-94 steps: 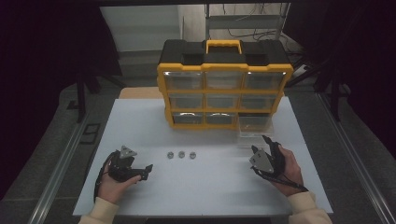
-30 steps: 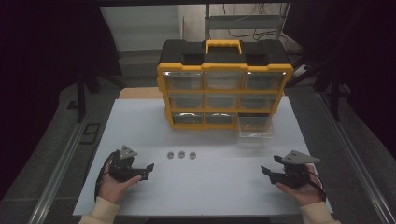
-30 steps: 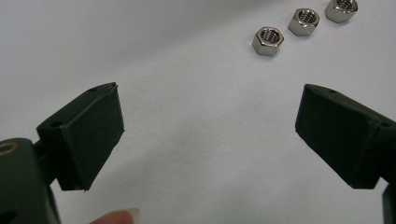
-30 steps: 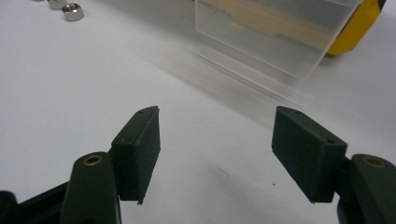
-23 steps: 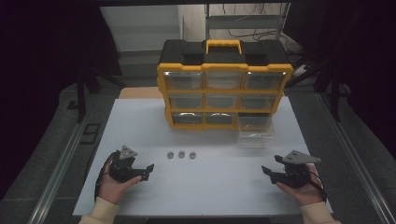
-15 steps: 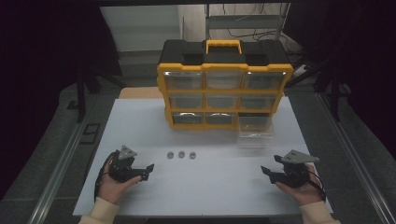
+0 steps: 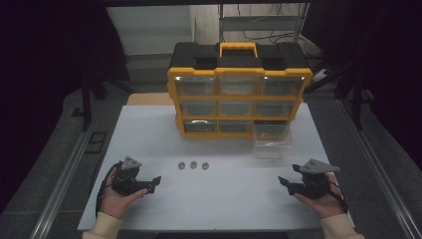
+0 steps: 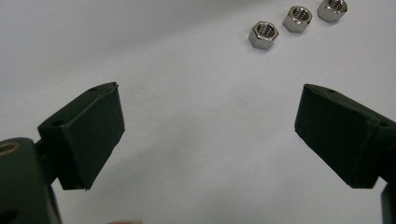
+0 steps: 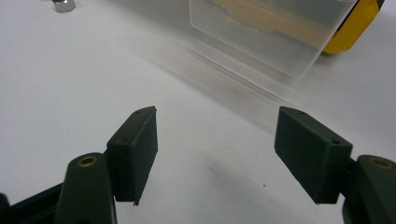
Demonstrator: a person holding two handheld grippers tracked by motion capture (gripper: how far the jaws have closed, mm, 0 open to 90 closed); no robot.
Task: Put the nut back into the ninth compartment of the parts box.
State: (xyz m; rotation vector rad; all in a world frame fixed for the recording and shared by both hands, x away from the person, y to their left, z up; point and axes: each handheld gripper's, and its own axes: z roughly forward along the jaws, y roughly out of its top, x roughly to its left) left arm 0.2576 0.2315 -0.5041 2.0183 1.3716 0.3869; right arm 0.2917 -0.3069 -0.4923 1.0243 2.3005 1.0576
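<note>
My left claw (image 7: 149, 183) sits at about 8 o'clock on the white table (image 7: 149, 129), held in the left hand (image 7: 115, 199), jaws pointing toward 3 o'clock. In the left gripper view the jaws are spread wide, released, with bare table between the pads. I hold nothing there.

Three steel hex nuts (image 7: 193, 165) lie in a short row near the table's middle, at roughly 1 o'clock from the left claw and apart from it. In the left gripper view the nuts (image 8: 297, 19) sit beyond the jaw tips, toward 1 o'clock, each lying flat with its threaded hole up, close together; I cannot tell whether they touch.

At 12 o'clock on the table stands a yellow-and-black parts organizer (image 7: 239, 89) with a yellow carry handle and three rows of clear drawers. Its lower-right slot is vacant; a clear plastic drawer (image 7: 271, 139) stands on the table just in front of that slot. In the right gripper view the drawer (image 9: 266, 32) lies ahead at about 1 o'clock, well clear of the jaws.

My right claw (image 7: 287, 183) rests at about 4 o'clock, cradled in the right hand (image 7: 326, 199), jaws aimed toward 9 o'clock. Jaws parted, released, only table between them.
</note>
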